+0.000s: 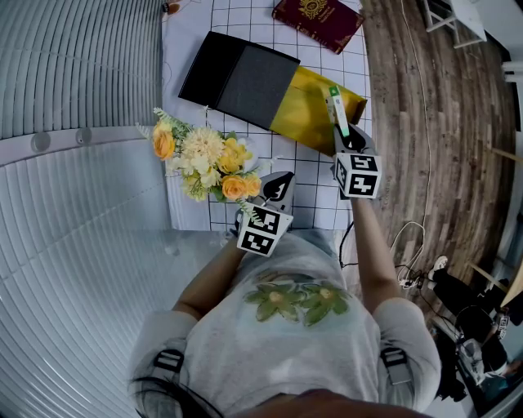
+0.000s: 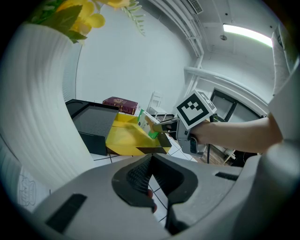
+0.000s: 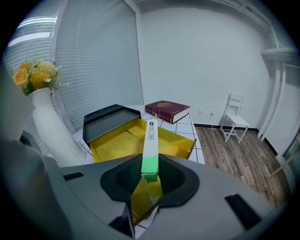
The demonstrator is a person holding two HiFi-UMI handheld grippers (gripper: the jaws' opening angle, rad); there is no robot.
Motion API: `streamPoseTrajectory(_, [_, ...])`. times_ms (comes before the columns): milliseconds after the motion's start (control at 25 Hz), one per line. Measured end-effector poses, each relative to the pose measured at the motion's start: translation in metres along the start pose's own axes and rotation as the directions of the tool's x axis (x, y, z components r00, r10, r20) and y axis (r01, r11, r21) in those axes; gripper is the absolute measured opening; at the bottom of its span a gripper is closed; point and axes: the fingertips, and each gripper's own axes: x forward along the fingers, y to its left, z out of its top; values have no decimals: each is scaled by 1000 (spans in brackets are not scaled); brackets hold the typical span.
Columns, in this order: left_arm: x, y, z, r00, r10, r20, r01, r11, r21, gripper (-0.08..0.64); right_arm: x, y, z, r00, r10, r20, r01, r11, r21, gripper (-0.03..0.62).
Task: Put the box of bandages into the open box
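Gripped the box of bandages (image 3: 150,136) by its green end in the right gripper (image 3: 149,174), jaws pressed on its two broad faces, thin edge up, white end jutting forward. Hung it over the open box (image 3: 110,145), above the yellow floor and toward the near wall, apparently touching nothing below. Hovered the left gripper (image 1: 276,188) low over the bench (image 1: 315,196), just beside the flowers (image 1: 204,159), jaws together with nothing between them, well apart from the open box.

Judged the step as the carry-in, with the release not yet made. Called for a short push forward to the middle of the yellow floor, staying clear of the black cover (image 1: 237,77) that met the yellow part on the far side. Seemed best then to tip the white end down toward flat and sink low before parting the jaws. Risked otherwise a drop on the thin edge, a bounce, or a snag on the near wall. Seemed wise to withdraw straight up and back afterwards, so as not to drag the light box out again. Needed no help from the left gripper, save perhaps a steadying touch if the open box slid toward the book (image 1: 317,18).
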Motion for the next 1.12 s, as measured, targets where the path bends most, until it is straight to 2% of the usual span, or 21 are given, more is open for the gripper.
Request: streamPoseTrajectory(1120, [-1, 3, 1, 1000, 5, -2, -5, 1000, -4, 6, 9, -1, -13, 999, -3, -46, 3, 1000, -12, 91])
